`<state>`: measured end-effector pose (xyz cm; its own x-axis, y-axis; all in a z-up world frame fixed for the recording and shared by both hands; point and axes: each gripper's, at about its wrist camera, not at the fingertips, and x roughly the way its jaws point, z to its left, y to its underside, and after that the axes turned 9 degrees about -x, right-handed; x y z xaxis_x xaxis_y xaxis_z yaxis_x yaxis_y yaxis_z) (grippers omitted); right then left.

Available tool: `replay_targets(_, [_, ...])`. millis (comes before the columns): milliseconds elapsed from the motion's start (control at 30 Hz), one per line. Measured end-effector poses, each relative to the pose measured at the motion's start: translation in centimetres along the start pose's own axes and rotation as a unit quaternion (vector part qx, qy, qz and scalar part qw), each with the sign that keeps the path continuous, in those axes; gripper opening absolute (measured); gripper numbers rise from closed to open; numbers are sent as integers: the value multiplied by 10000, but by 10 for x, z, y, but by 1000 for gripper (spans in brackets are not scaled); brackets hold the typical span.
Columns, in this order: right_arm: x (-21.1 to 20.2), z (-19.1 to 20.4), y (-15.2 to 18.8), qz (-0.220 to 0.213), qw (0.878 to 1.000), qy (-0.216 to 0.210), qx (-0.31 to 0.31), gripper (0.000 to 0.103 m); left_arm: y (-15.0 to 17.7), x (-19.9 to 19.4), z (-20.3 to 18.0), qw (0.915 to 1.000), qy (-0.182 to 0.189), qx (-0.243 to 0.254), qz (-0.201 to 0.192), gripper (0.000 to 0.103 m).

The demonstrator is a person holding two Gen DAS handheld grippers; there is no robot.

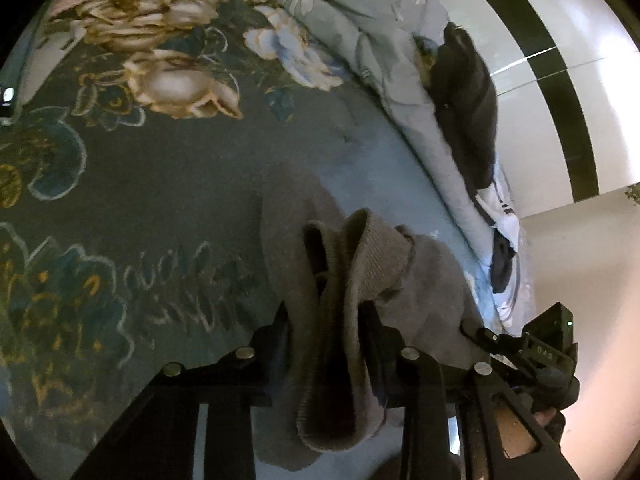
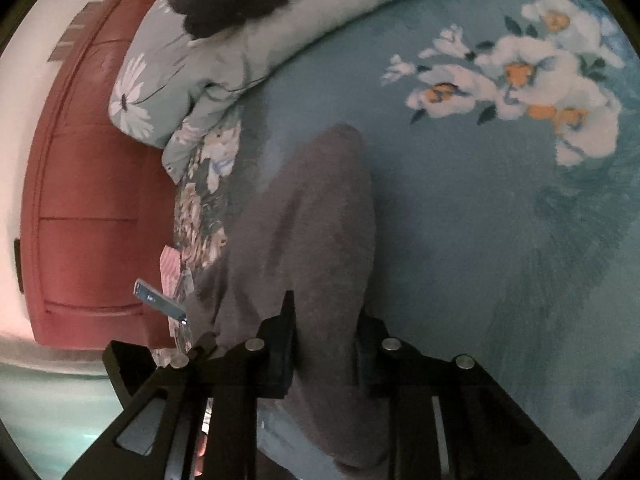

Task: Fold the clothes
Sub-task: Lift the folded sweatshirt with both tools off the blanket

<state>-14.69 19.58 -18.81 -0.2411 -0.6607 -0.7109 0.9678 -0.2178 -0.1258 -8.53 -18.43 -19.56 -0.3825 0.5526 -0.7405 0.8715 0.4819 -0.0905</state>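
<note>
Bed surface: teal floral bedspread (image 2: 500,208) (rumpled quilt (image 1: 360,32) along its edge) — red wooden door (image 2: 88,200) and white tiled wall (image 1: 520,92) beyond.

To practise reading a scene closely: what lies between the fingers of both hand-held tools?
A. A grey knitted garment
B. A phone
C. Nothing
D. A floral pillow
A: the grey knitted garment is bunched between the left tool fingers, and the same grey fabric runs between those of the right tool.
</note>
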Motion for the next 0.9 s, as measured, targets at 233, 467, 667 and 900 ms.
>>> replay_targets(233, [-26,30,20,-84,9993,-310,-176,23,23,-53,-13,9995,119,112,-269,34])
replay_targets(467, [-68,56,26,-334,9968,-636,-364,23,38,-105,-51,9967,275,480,-595,34])
replay_targets(667, [-142,54,36,-842,9927,-616,-608,23,63,-115,-113,9913,419,1094,-605,34])
replay_targets(900, [-244,2,64,-1380,9888,-269,-505,23,116,-72,-202,9825,659,1741,-86,34])
